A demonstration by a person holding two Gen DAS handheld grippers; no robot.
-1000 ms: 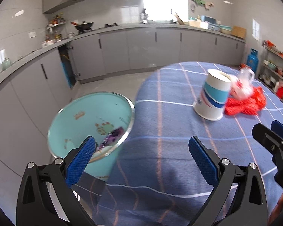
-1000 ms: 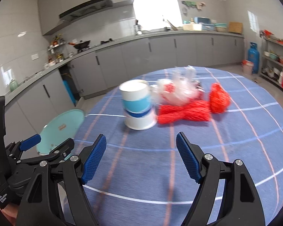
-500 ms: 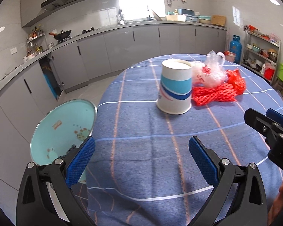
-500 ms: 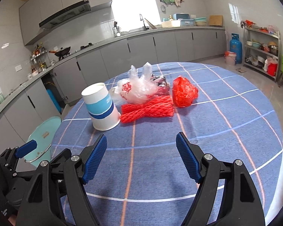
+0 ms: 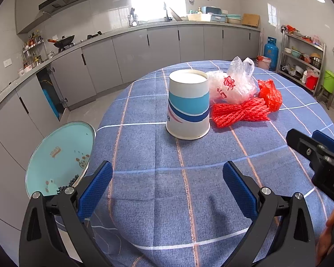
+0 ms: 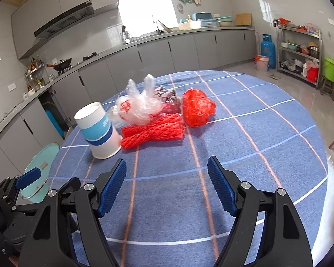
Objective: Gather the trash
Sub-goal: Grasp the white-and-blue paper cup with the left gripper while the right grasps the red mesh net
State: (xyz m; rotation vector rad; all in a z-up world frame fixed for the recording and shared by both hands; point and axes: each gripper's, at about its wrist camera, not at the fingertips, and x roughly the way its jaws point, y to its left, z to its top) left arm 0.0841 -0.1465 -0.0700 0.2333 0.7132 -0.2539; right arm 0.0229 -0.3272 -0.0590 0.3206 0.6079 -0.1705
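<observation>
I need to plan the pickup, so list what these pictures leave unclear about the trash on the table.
- Paper cup: stands upside down in both views, so anything under it is hidden.
- Dark patterned item: right wrist view only, mostly covered by the clear plastic bag; hidden entirely behind that bag in the left wrist view.
- Teal bin: its bottom is cut off by the left gripper; contents too small to name.

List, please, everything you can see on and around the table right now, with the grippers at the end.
paper cup: one, white with blue bands, upside down on the table
clear plastic bag: one, red print, behind the cup
red mesh netting: one bundle, right of the cup
red plastic bag: one, crumpled, beside the netting
tablecloth: one, blue check
trash bin: one, pale teal, beside the table's left edge
gas cylinder: one, blue, far corner
left gripper: open, empty
right gripper: open, empty
</observation>
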